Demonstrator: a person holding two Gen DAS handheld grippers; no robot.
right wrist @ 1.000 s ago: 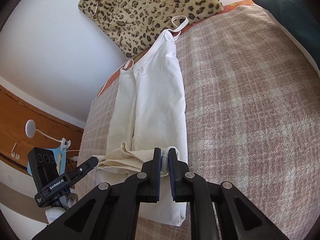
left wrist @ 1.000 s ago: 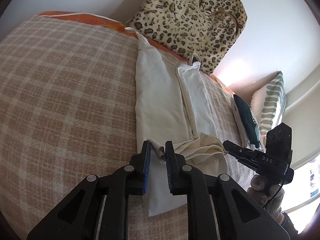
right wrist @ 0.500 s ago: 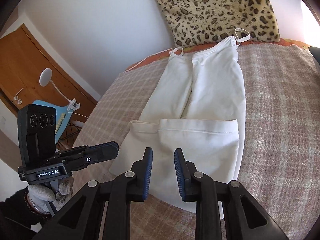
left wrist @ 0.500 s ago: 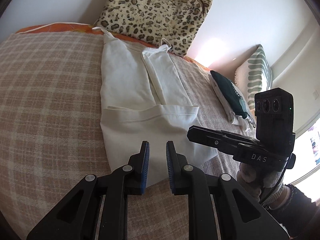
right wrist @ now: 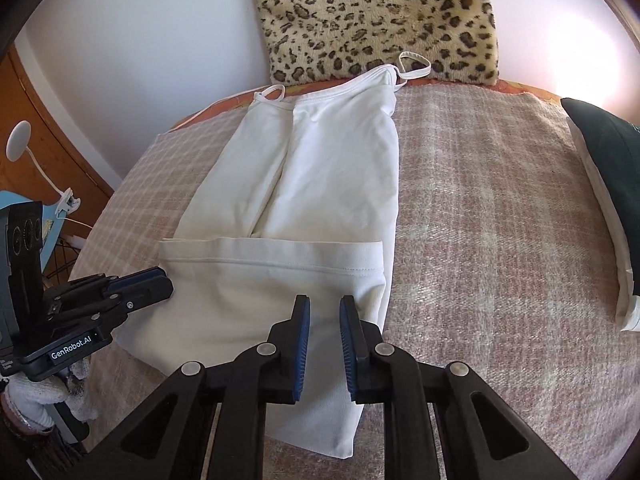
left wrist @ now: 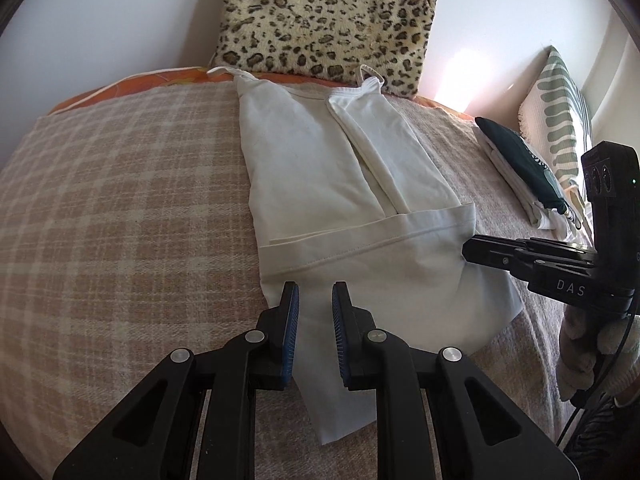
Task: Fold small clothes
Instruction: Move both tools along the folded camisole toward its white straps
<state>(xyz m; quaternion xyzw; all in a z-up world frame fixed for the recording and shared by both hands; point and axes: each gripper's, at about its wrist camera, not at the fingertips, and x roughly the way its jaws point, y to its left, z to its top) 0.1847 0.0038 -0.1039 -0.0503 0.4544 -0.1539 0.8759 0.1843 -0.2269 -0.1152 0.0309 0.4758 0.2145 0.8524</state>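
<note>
A white strappy top (left wrist: pixel 332 184) lies on the plaid blanket, sides folded in and its hem folded up over the lower part; it also shows in the right wrist view (right wrist: pixel 320 208). My left gripper (left wrist: pixel 315 294) is open and empty above the near left part of the fold. My right gripper (right wrist: pixel 324 306) is open and empty above the near right part. Each gripper appears in the other's view: the right gripper (left wrist: pixel 480 252) at the garment's right edge, the left gripper (right wrist: pixel 156 284) at its left edge.
A leopard-print cushion (left wrist: pixel 324 20) leans on the wall behind the straps. A folded dark green and white pile (left wrist: pixel 520 168) lies to the right, also seen in the right wrist view (right wrist: pixel 608 184), beside a striped pillow (left wrist: pixel 560 112). A wooden door (right wrist: pixel 36 148) and a lamp (right wrist: pixel 20 144) are at left.
Both grippers carried the hem up over the garment, let go and opened. They have since drawn back toward me, and the fold lies flat.
</note>
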